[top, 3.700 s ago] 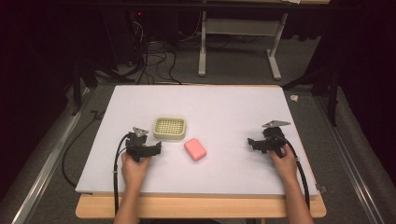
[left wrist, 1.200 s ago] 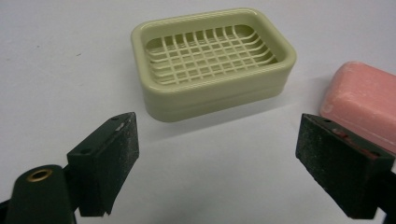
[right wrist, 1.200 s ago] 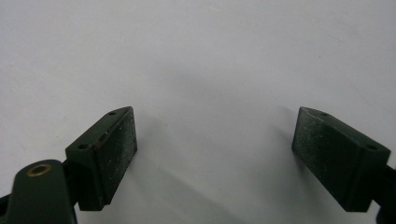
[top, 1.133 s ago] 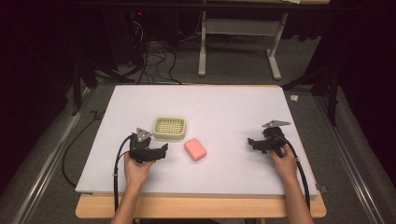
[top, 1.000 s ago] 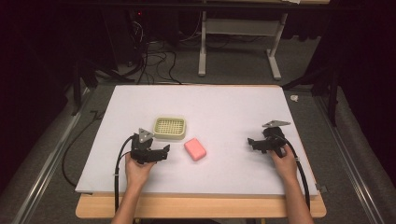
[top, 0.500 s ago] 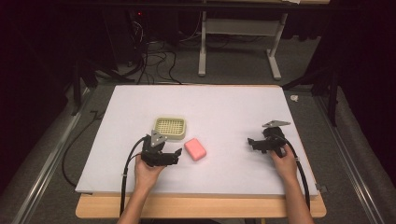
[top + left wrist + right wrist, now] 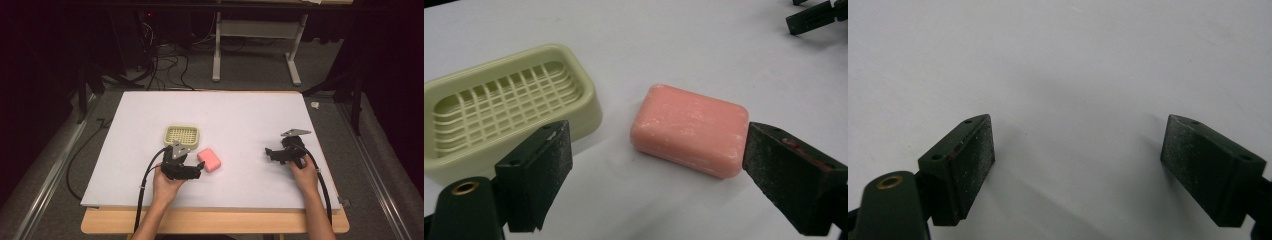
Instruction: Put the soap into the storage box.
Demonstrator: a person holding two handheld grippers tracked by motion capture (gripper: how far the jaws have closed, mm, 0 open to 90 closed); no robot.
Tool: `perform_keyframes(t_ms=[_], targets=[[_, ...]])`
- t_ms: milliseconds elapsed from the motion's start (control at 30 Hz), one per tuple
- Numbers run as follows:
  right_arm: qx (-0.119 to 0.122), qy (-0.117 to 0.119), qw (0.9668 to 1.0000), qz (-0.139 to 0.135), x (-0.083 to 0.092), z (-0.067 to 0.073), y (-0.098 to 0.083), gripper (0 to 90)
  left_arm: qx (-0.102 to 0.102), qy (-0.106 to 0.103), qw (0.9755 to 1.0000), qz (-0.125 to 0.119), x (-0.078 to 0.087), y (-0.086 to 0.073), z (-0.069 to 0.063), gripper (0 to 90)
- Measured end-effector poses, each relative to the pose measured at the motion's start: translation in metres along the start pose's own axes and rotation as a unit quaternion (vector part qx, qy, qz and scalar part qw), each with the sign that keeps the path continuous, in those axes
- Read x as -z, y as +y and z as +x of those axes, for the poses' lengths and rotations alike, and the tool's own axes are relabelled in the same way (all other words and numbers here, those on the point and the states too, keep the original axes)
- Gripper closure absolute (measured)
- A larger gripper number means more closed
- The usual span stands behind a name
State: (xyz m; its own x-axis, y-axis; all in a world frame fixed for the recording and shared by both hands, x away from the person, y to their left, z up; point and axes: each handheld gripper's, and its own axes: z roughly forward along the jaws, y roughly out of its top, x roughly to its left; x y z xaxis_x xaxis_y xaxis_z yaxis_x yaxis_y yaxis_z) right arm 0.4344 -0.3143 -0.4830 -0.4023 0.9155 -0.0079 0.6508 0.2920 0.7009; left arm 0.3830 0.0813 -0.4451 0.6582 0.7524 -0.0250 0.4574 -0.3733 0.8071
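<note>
White board covers the wooden table (image 7: 215, 227) across the middle of the high view, with dark floor, trailing cables and a pale metal stand (image 7: 255, 47) along the top of the frame. On that sheet, just left of centre, a pink bar of soap (image 7: 209, 160) lies flat, and a pale green slatted soap dish (image 7: 181, 135) sits close to its upper left, near but apart from it. The left gripper (image 7: 196, 171) lies just to the lower left of the soap with its jaws spread wide; in the left gripper view the soap (image 7: 690, 129) sits ahead and toward the right jaw, whose tip is next to the bar's near right corner, while the dish (image 7: 509, 110) fills the upper left behind the left jaw. The step in hand looks like a grasp on the soap, probably to set it into the dish. To do it well, the gripper should shift so the bar sits midway between the jaws, go low enough that the pads meet the bar's sides rather than its rounded top edge, and close gently, since soap is likely slick and may squirt out of a skewed pinch. The left jaw should also stay clear of the dish rim. The right gripper (image 7: 270, 153) rests at the right of the sheet, jaws apart over bare white surface (image 7: 1058, 65), holding nothing.
</note>
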Motion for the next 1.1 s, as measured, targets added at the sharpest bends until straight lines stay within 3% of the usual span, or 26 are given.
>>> perform_keyframes(t_ms=[100, 367, 967, 1100], targets=[[0.0, 0.0, 1.0, 0.0, 0.0, 0.0, 0.0, 14.5, 0.0, -0.011, 0.9999, -0.001, -0.004, 0.002, -0.005, 12.9], [0.001, 0.0, 1.0, 0.0, 0.0, 0.0, 0.0, 14.5, -0.008, -0.014, 0.9998, 0.007, -0.015, 0.003, -0.01, 12.3], [0.0, 0.0, 1.0, 0.0, 0.0, 0.0, 0.0, 14.5, -0.043, -0.006, 0.9987, 0.027, -0.04, 0.014, -0.02, 10.1], [0.0, 0.0, 1.0, 0.0, 0.0, 0.0, 0.0, 14.5, -0.04, -0.005, 0.9986, 0.035, -0.047, 0.014, -0.019, 9.9]])
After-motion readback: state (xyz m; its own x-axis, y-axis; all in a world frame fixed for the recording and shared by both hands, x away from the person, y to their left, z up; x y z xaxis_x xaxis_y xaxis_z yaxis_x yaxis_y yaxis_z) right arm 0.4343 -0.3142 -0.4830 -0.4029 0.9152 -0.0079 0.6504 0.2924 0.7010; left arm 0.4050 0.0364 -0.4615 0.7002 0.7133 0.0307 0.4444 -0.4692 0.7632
